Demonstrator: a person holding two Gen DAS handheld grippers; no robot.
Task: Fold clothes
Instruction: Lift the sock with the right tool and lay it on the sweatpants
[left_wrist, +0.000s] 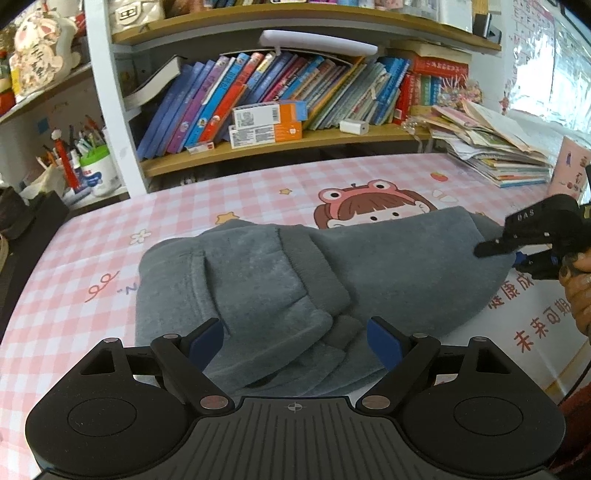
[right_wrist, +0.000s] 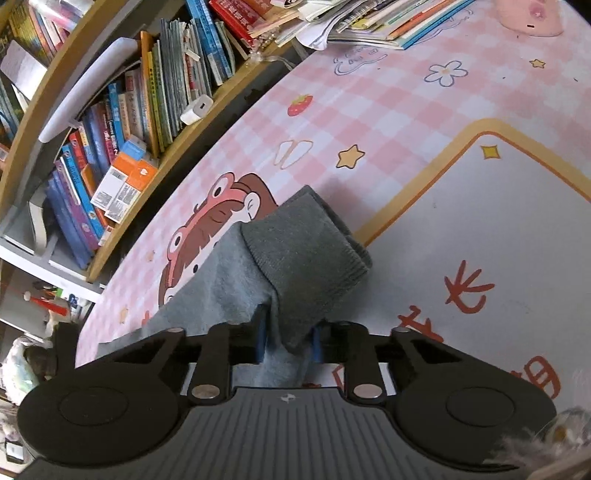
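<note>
Hovering at the bottom of the left wrist view, the left gripper (left_wrist: 295, 343) stands spread wide over the grey garment (left_wrist: 280, 288) mid-frame on the pink checked table cover (left_wrist: 177, 218); right gripper (right_wrist: 289, 341) pinches its ribbed cuff (right_wrist: 306, 254); bookshelf (left_wrist: 295, 144) fills the top.

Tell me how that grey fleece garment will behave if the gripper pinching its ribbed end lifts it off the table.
The grey garment is probably floppy: its folds slump where the right gripper pinches its ribbed end. It looks thick, so likely fairly heavy for cloth. Lifted from one end, the folded layers would probably fall open.
</note>
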